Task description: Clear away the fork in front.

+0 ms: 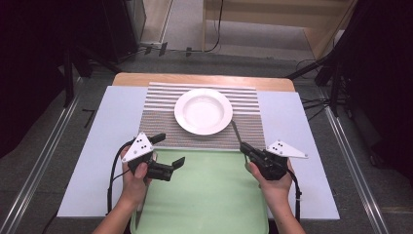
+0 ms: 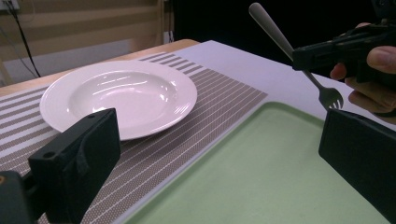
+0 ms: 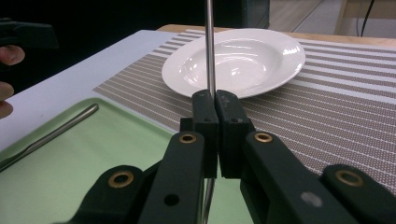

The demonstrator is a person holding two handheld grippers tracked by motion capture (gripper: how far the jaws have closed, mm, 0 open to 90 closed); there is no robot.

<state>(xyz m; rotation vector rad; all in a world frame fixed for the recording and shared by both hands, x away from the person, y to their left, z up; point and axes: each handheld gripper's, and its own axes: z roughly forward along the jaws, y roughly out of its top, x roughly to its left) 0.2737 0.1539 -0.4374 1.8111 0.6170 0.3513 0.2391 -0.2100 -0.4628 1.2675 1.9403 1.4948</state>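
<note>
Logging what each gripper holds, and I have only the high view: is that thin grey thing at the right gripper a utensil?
Observer: Yes, a fork; the left gripper view shows its tines at the lower end.
Operator: Is the gripper really clamped on it?
Observer: In the right gripper view, the right gripper has both jaws shut tight on the fork's handle.
Operator: Anything lying on the tray?
Observer: A metal utensil handle lies on the green tray, toward the left hand's side; what kind of utensil, I cannot tell.
</note>
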